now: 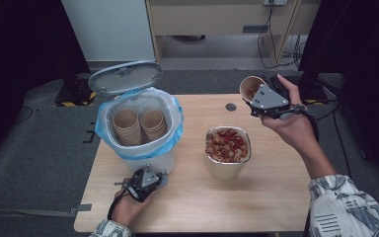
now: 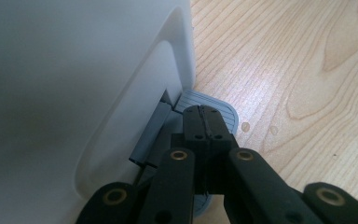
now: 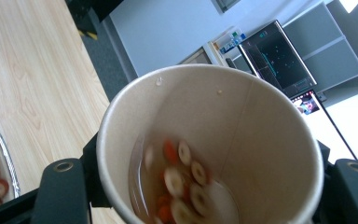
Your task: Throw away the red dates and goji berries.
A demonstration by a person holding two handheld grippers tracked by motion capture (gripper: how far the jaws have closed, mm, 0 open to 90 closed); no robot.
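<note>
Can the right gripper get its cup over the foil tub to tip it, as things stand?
Probably yes: right gripper holds the paper cup in the air just beyond the foil tub, nothing between them.

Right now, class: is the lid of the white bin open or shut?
Open. The bin's lid stands tipped back behind the rim, so the stacked paper cups inside show; the shut left gripper rests on the pedal.

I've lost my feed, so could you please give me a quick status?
Left claw shut, pressing the bin pedal; lid up. Right claw shut on paper cup, leftovers inside, tilted. Foil bowl between cup and bin.
</note>
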